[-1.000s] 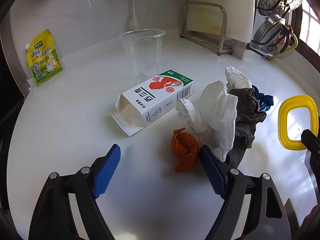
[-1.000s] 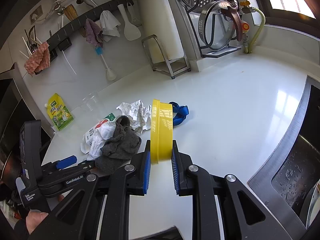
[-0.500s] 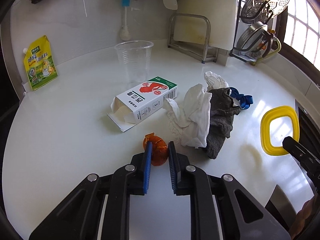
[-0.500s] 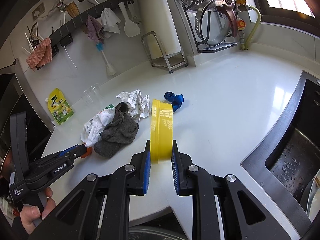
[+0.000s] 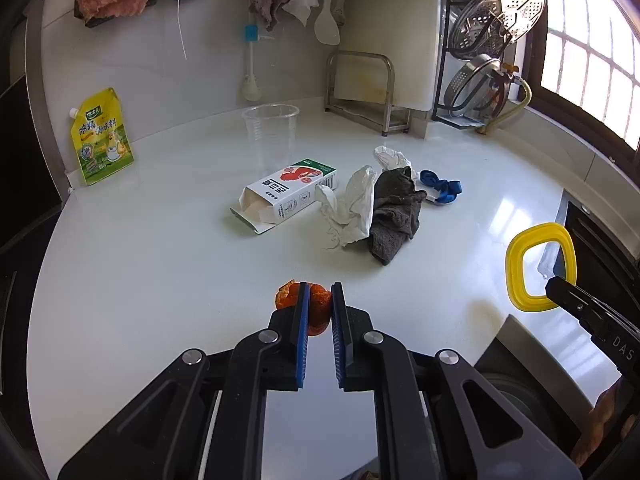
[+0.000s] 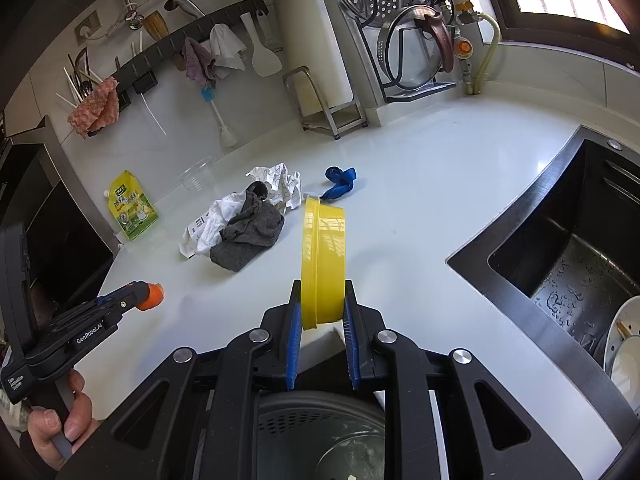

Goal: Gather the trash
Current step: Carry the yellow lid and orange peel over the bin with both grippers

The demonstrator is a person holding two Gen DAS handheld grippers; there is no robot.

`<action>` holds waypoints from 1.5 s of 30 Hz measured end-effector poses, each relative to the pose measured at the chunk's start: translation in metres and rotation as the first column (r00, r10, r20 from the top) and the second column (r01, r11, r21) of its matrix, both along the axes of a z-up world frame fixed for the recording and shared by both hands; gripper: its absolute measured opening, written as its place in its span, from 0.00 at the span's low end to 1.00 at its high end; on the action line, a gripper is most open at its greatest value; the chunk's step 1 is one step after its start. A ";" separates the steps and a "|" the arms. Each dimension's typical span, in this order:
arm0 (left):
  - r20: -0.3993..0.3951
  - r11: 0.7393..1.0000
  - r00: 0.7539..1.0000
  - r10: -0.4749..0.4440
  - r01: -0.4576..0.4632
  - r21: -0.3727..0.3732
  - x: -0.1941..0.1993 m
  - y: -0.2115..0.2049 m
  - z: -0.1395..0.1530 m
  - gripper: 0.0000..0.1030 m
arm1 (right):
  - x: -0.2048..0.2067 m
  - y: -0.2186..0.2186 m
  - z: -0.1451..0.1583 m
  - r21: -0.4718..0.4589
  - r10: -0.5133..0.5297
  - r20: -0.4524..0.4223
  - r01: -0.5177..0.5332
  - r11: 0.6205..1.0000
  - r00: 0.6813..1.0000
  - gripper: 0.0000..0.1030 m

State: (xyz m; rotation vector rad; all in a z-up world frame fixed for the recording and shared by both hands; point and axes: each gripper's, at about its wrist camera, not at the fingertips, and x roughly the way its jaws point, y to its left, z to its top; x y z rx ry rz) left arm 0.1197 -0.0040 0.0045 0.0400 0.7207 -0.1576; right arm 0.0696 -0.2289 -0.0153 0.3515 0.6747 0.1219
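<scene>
Orange peel (image 5: 318, 307) in left claw (image 5: 320, 300), sink (image 6: 560, 264) only in right view

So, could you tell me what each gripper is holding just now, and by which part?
The left gripper pinches the orange peel across its middle. The right gripper clamps the yellow lid by its near rim, edge-on.

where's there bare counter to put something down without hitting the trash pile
Bare counter: the wide stretch between the yellow pouch and the carton, and the stretch between the blue strap and the sink. Crowded: the middle, where carton, white paper, grey cloth and strap bunch together.
</scene>
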 end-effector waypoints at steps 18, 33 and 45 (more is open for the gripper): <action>0.017 0.998 0.998 -0.055 0.055 -0.019 -0.132 -0.015 0.003 0.11 | -0.134 0.024 -0.009 -0.058 0.015 -0.045 -0.018 0.998 0.999 0.18; -0.062 0.996 0.994 -0.086 0.085 -0.027 -0.167 -0.032 -0.032 0.11 | -0.173 0.025 -0.049 -0.077 0.035 -0.150 -0.047 0.996 0.988 0.18; -0.094 0.996 0.991 -0.091 0.089 -0.025 -0.171 -0.033 -0.045 0.11 | -0.177 0.032 -0.056 -0.073 0.058 -0.163 -0.071 0.995 0.985 0.18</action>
